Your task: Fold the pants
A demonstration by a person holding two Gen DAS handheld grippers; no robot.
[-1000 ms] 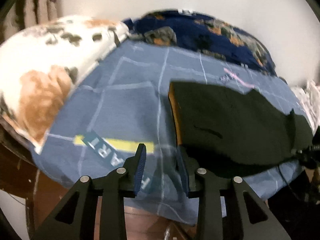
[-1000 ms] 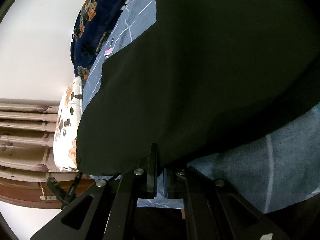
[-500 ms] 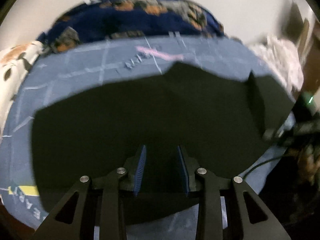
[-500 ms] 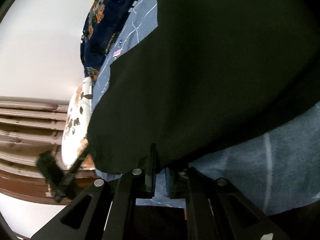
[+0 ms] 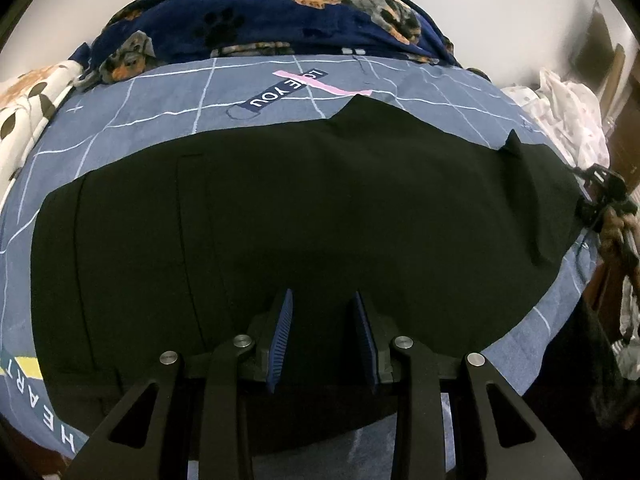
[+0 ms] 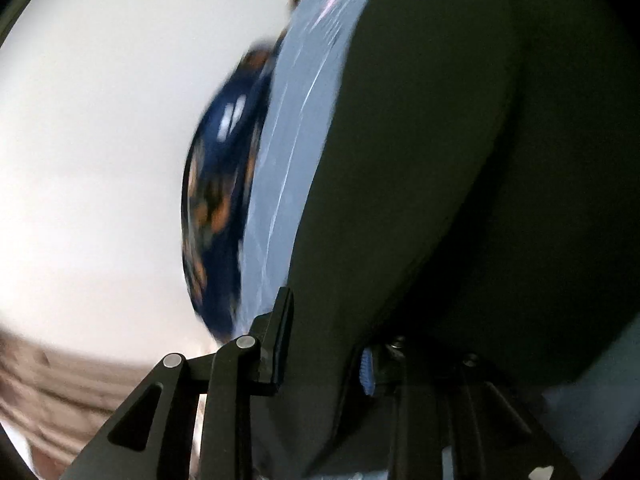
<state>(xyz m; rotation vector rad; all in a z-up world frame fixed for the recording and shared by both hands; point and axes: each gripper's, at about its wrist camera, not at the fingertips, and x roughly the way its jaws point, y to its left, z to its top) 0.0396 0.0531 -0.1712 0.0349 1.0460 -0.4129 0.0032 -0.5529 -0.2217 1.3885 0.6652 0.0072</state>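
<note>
Black pants [image 5: 320,208] lie flat and lengthwise on a blue bedsheet [image 5: 160,120]. My left gripper [image 5: 322,294] hovers over their near edge around the middle, open, its blue pads [image 5: 282,332] apart with nothing pinched. In the blurred right wrist view the pants [image 6: 460,160] fill the right side. My right gripper [image 6: 324,328] is at their edge and its jaws are opening. Black cloth lies between them and drapes over the right finger. Only a bit of its blue pad [image 6: 366,368] shows.
A navy dog-print blanket [image 5: 260,20] is bunched along the far side of the bed, against a white wall. A white flowered pillow [image 5: 24,96] sits at the left, and crumpled white laundry [image 5: 568,112] at the right. Dark floor lies beyond the bed's near right corner.
My left gripper swung from the pants' left end to over their middle, then held still. My right gripper was shut on the pants' edge; its jaws have parted and it has swept sideways.
</note>
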